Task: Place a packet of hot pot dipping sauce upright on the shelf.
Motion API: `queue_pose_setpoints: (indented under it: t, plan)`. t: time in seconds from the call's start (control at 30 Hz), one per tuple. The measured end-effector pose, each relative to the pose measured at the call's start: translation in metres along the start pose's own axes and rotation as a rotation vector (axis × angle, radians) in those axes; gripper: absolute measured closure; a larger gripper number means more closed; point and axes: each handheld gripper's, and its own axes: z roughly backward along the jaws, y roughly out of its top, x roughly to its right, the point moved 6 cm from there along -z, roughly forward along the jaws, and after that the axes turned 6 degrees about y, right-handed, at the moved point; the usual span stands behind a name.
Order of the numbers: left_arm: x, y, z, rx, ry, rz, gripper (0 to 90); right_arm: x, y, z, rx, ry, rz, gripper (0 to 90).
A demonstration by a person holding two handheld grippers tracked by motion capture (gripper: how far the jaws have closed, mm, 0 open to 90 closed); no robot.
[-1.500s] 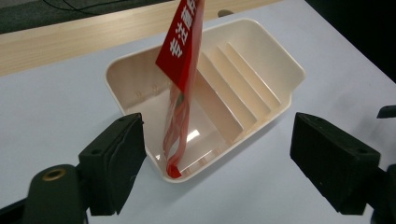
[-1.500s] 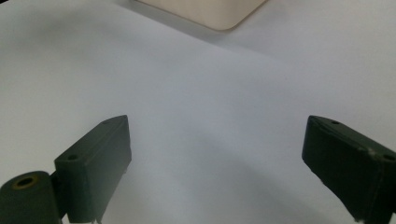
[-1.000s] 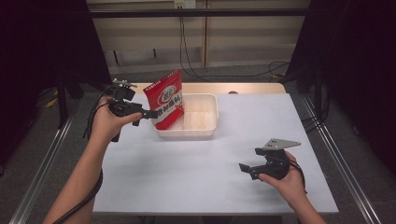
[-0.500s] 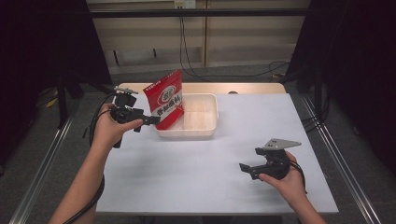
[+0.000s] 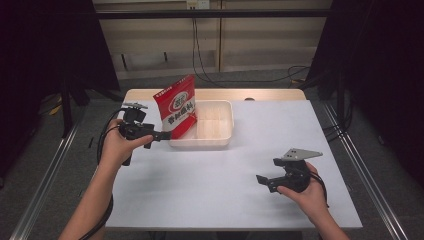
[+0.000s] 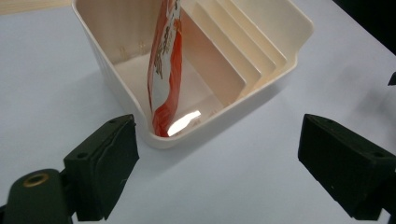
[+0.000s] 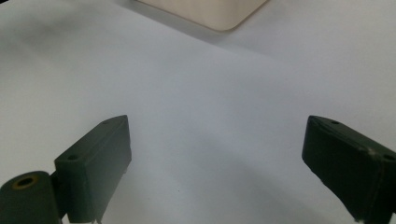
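A red snack bag (image 5: 176, 107) (image 6: 164, 70) stands upright in the left end slot of a cream divided bin (image 5: 212, 125) (image 6: 261, 84) at the back middle of the white table. My left gripper (image 5: 159, 135) (image 6: 224, 163) is just left of the bin, open, its jaws wide apart with nothing between them, a short way back from the bag. My right gripper (image 5: 263, 180) (image 7: 224, 172) rests low over the table at the front right, open and empty.
The bin has several thin dividers (image 6: 233, 60) to the right of the bag. A corner of the bin (image 7: 219, 14) lies far ahead in the right gripper view. The white table (image 5: 210, 190) stretches between both hands; a wooden strip (image 5: 270, 94) runs behind it.
The left gripper has let go of the bag, opened, and drawn back to the left and toward the front. The bag stays standing in the bin. The right gripper has not moved.
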Motion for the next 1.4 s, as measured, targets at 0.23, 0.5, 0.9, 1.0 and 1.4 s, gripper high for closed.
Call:
queue_pose_setpoints:
  t: [0.23, 0.5, 0.9, 1.0, 1.4]
  plan:
    - [0.002, -0.007, -0.002, 0.006, -0.009, -0.005, 11.6, 0.000, 0.000, 0.000, -0.001, -0.001, 0.002, 7.7]
    - [0.006, -0.017, -0.007, 0.005, -0.027, -0.002, 11.6, -0.001, 0.000, 0.000, -0.001, 0.000, 0.003, 7.7]
    - [0.011, -0.034, -0.013, -0.003, -0.038, -0.012, 10.7, 0.000, 0.000, 0.000, -0.002, 0.000, 0.003, 7.7]
    - [0.013, -0.039, -0.016, -0.002, -0.045, -0.011, 10.7, 0.000, 0.000, 0.000, 0.000, 0.000, 0.003, 7.8]
    - [0.026, -0.053, -0.028, -0.013, -0.078, -0.022, 10.1, -0.001, 0.000, 0.000, -0.003, 0.002, 0.005, 7.8]
